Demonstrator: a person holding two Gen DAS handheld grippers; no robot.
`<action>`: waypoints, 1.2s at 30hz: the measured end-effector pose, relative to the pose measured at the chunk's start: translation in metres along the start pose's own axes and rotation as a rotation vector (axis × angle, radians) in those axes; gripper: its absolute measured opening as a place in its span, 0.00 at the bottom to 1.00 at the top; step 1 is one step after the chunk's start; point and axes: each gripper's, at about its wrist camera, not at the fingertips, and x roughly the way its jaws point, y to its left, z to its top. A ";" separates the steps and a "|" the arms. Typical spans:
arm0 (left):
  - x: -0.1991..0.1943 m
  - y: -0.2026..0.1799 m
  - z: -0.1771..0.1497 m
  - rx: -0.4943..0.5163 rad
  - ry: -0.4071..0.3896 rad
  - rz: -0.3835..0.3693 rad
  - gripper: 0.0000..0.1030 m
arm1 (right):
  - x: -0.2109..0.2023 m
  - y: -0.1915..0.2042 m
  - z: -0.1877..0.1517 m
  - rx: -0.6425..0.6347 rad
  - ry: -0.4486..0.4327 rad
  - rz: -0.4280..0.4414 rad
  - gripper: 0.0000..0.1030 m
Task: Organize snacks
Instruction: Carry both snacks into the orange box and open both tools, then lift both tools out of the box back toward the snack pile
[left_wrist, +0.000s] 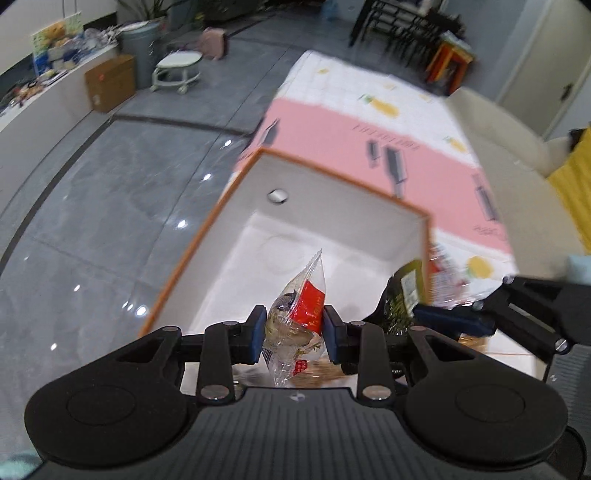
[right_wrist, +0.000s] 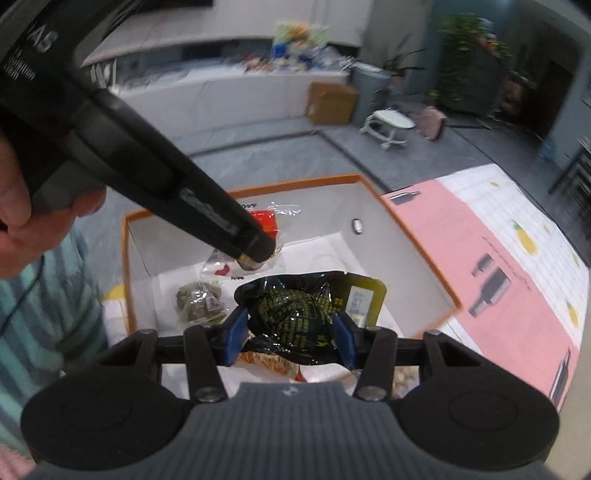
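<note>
— Box (right_wrist: 413, 236) at twelve o'clock from right gripper (right_wrist: 290, 332), on the surface (right_wrist: 517, 258)?
— Yes; dark packet (right_wrist: 295, 314) between the pads, over the near rim.
— Inside?
— Small pouch (right_wrist: 201, 299) at ten o'clock on the box floor; clear packet (left_wrist: 299, 314) in left gripper (left_wrist: 294, 332) above it, at eleven.
— Beyond?
— Stool (right_wrist: 391, 123) at one o'clock, on the floor (left_wrist: 92, 221).

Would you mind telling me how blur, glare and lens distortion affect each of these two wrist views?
Left wrist view: the orange-rimmed box and pink cloth are motion-smeared, the held clear snack packet stays fairly sharp, and lamp glare dots the grey floor. Right wrist view: the background counter is blurred, the black snack bag glints, and fisheye bending curves the floor lines.
</note>
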 end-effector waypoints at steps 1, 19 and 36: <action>0.009 0.002 0.001 0.000 0.019 0.010 0.34 | 0.011 0.002 0.004 -0.023 0.018 -0.002 0.46; 0.089 0.019 -0.007 0.050 0.197 0.154 0.34 | 0.109 -0.013 0.011 -0.087 0.199 -0.013 0.47; 0.089 0.012 0.000 0.052 0.206 0.181 0.44 | 0.115 -0.029 0.017 -0.017 0.197 0.025 0.58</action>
